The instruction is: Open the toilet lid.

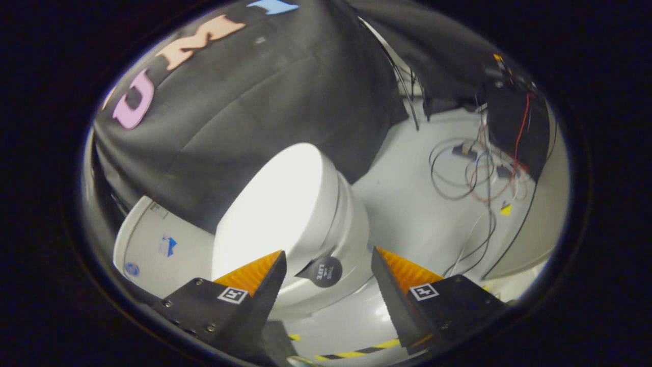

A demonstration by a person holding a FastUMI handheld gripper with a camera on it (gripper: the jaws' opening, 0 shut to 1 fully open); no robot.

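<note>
Loose cables in black, red and white sprawl over the pale floor well beyond the fingers, near a dark box by the booth's black cloth wall. A yellow-and-black striped tape crosses the floor under the gripper, whose fingers stand wide apart with nothing held. The white toilet sits just ahead, its lid closed, a round dark tab at the front rim lying between the fingertips; the tank is behind, against the cloth
</note>
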